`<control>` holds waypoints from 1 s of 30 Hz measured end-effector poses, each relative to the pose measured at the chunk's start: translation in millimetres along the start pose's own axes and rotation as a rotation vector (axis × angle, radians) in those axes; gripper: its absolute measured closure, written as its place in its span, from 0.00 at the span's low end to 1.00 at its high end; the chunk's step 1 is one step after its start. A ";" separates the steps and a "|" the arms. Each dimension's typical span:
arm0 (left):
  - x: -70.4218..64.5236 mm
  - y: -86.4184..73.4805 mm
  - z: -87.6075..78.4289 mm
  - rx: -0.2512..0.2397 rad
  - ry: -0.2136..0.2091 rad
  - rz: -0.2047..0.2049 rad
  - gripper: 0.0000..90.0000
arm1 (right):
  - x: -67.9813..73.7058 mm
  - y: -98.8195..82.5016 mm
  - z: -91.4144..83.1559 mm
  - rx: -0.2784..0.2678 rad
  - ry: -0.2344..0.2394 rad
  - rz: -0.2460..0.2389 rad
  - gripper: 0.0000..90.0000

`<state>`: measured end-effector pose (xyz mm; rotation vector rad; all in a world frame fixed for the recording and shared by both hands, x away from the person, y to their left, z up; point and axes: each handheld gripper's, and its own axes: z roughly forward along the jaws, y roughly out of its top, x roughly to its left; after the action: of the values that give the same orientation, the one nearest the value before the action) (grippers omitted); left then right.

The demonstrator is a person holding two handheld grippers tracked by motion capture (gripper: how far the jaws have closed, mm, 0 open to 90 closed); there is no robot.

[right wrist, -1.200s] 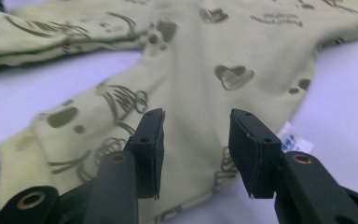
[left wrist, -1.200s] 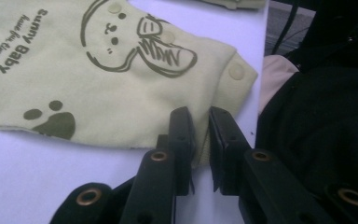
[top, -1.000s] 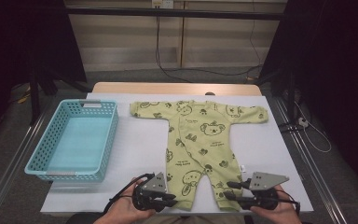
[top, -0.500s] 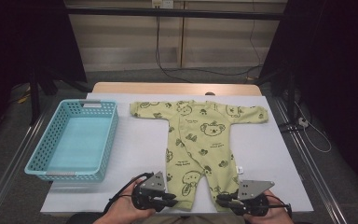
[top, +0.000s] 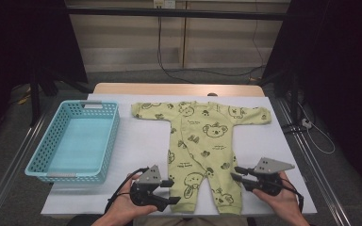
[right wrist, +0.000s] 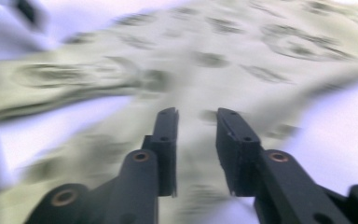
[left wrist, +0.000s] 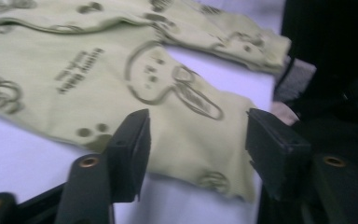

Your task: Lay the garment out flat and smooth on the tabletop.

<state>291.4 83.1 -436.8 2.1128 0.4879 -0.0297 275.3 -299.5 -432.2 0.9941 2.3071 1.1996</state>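
- Hands at the near edge each hold a tool: the left tool point(top: 168, 190) lies just beside the left leg cuff of the romper point(top: 202, 146), its jaws spread and just opened wider, cloth showing between them in the left gripper view point(left wrist: 193, 140) but not pinched.
- The right tool point(top: 238, 173) points at the right leg; its jaws stand a little apart and have just been opening, gripping nothing, with blurred fabric beyond point(right wrist: 196, 140).
- The romper lies flat and face up mid-tabletop, sleeves spread: soft pale green cloth printed with dark koala faces.
- A turquoise perforated plastic basket point(top: 42, 157) sits well apart at the left.
- The white tabletop point(top: 141, 141) is smooth; nothing blocks either tool.
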 end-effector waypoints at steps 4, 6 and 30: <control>9.1 1.2 -3.9 -0.049 0.071 -0.035 0.22 | -29.7 2.0 22.4 0.052 -0.098 0.053 0.85; 13.6 1.7 -7.9 -0.065 0.098 -0.020 0.19 | -38.4 3.2 30.5 0.066 -0.126 0.070 0.85; 20.8 1.5 -16.7 -0.107 0.163 -0.022 0.17 | -46.5 -5.4 36.2 0.081 -0.180 0.122 0.94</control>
<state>308.3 102.7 -430.5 2.0136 0.5963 0.1543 326.4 -314.9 -457.9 1.2342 2.1960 1.0226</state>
